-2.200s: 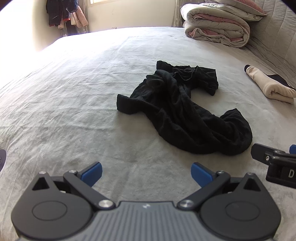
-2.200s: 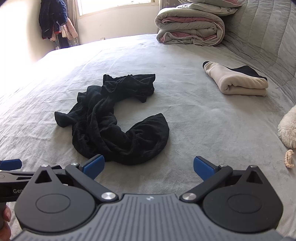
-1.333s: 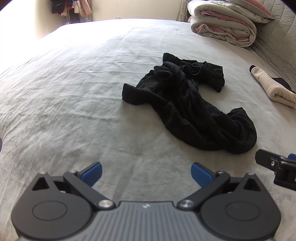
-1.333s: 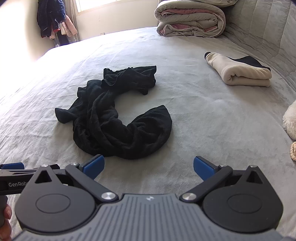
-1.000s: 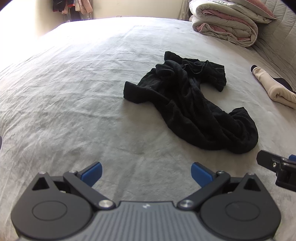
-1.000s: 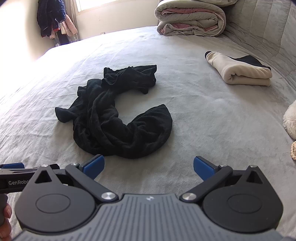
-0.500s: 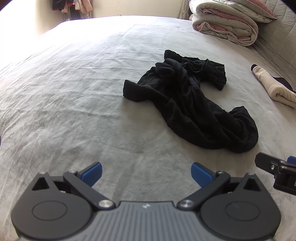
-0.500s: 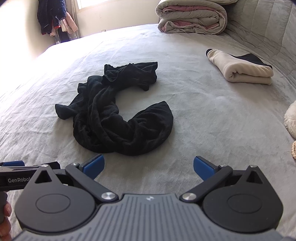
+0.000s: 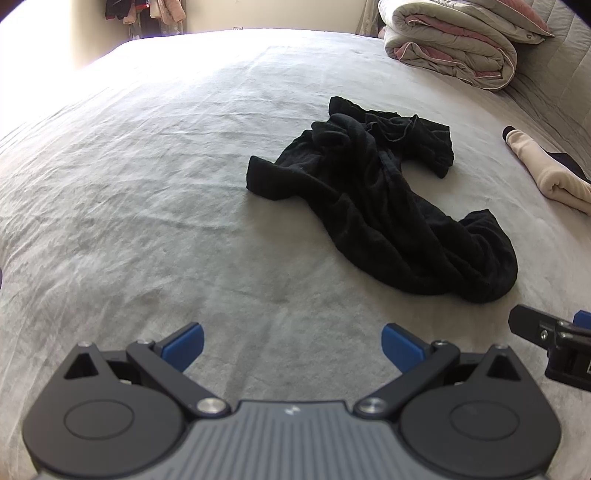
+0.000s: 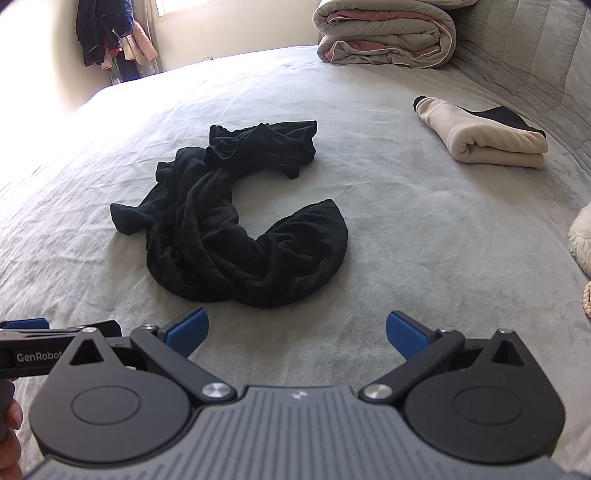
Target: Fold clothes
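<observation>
A crumpled black garment [image 9: 384, 199] [image 10: 236, 225] lies in a loose C-shape in the middle of the grey bed. My left gripper [image 9: 291, 343] hovers open over bare sheet, short of the garment and to its left. My right gripper [image 10: 295, 328] is open too, just in front of the garment's near curve, touching nothing. The right gripper's body [image 9: 554, 343] shows at the right edge of the left wrist view, and the left gripper's body [image 10: 55, 343] at the left edge of the right wrist view.
A folded cream and black garment [image 10: 487, 136] [image 9: 550, 173] lies far right. A rolled grey and pink duvet [image 10: 384, 33] [image 9: 454, 48] sits at the bed's far end by a quilted headboard [image 10: 535, 48]. Clothes [image 10: 110, 37] hang in the far left corner. Something white and fluffy [image 10: 581, 240] is at the right edge.
Both grippers have crept a little closer to the black garment and stayed open. The garment has not moved.
</observation>
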